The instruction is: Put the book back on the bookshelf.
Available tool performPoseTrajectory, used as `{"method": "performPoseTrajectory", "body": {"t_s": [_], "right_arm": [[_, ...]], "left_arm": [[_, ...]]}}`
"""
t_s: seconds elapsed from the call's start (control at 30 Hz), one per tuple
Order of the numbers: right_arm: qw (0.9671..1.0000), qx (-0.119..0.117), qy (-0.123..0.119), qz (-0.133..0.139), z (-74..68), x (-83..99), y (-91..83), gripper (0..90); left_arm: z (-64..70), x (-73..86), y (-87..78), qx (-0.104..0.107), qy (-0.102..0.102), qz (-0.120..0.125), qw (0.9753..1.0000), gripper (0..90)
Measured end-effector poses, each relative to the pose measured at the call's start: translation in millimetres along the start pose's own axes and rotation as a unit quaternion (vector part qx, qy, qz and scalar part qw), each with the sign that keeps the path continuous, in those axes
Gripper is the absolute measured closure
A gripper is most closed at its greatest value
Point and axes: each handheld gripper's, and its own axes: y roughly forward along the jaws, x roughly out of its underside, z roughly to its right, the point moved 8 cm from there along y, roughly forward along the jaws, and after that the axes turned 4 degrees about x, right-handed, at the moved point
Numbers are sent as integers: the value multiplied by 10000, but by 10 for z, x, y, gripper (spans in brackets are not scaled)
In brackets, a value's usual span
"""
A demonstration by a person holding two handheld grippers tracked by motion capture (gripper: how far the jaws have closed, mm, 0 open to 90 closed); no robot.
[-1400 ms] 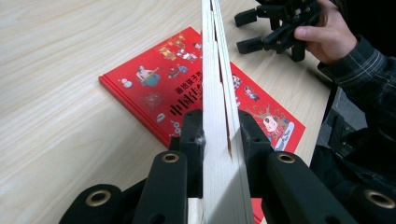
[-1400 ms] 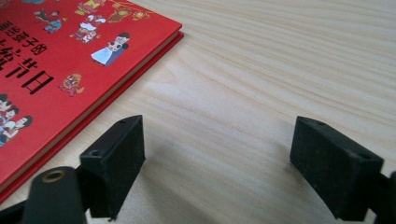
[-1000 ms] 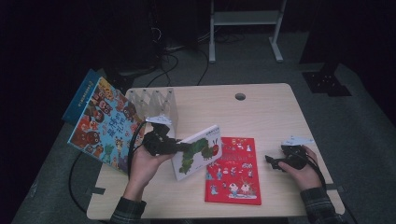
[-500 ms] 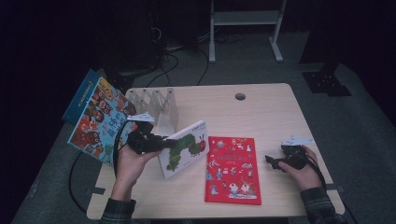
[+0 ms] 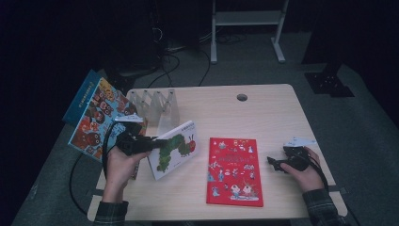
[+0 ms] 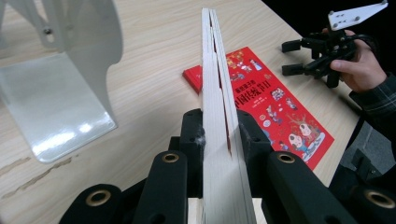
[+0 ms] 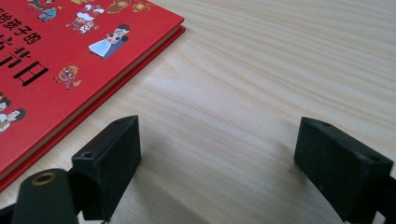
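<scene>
Wooden table (image 5: 263, 117): left tongs (image 5: 149, 143) pinch caterpillar book (image 5: 175, 148) beside white rack (image 5: 155, 101); right tongs (image 5: 275, 163) spread.

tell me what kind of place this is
Probably a lab or studio recording bench, not a home: a light wooden table with a cable hole, dark surroundings, cables on the grey floor, a metal stand behind. Picture books and a white book rack suggest a book-shelving setup.

The left tool (image 5: 157, 142) has carried the caterpillar book (image 5: 175, 149) leftward, tilting it upright.
</scene>
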Motion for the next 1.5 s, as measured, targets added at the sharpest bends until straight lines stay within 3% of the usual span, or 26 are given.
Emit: {"method": "performPoseTrajectory", "body": {"t_s": [0.63, 0.97, 1.5], "right_arm": [[10000, 7, 5, 0, 11, -1, 1, 135], [10000, 6, 6, -1, 12, -1, 1, 135], [10000, 7, 12, 5, 15, -2, 2, 135]], "left_arm": [[-221, 96, -265, -313, -310, 151, 9989, 756], [-329, 91, -367, -612, -319, 272, 9972, 756], [-329, 139, -538, -674, -388, 300, 9965, 756]]}}
